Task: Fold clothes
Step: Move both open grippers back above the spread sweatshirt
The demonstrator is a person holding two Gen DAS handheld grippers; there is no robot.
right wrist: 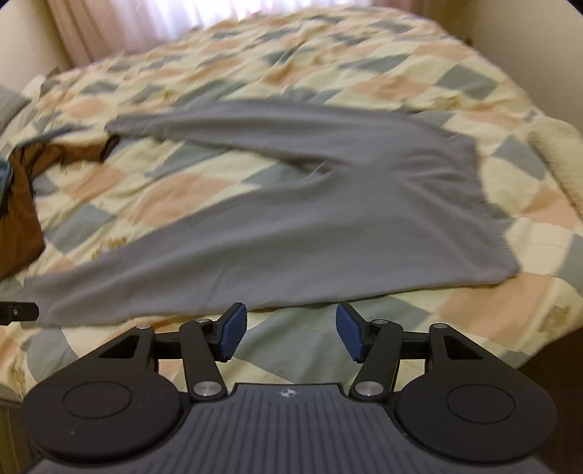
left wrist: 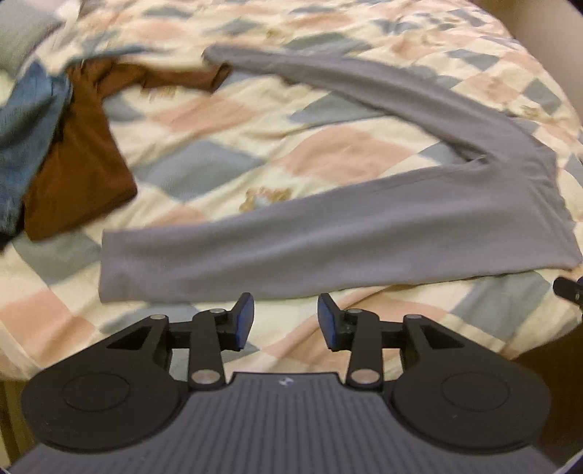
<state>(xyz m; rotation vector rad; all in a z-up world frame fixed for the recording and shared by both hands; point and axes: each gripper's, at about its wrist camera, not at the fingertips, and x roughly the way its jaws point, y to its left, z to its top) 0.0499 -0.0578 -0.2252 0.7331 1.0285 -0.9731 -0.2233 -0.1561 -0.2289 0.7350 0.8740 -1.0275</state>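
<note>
Grey trousers (left wrist: 328, 233) lie flat on the bed in a V shape, legs spread to the left, waist at the right. They also show in the right wrist view (right wrist: 291, 237). My left gripper (left wrist: 286, 321) is open and empty, hovering just in front of the near leg's lower edge. My right gripper (right wrist: 291, 333) is open and empty, just in front of the near edge of the trousers near the waist. A tip of the right gripper shows at the left view's right edge (left wrist: 568, 290).
A checked quilt (left wrist: 226, 120) covers the bed. A brown garment (left wrist: 80, 164) and a blue denim garment (left wrist: 25, 135) lie at the left. A grey pillow (left wrist: 22, 40) sits at the far left. Curtains (right wrist: 145, 22) hang behind the bed.
</note>
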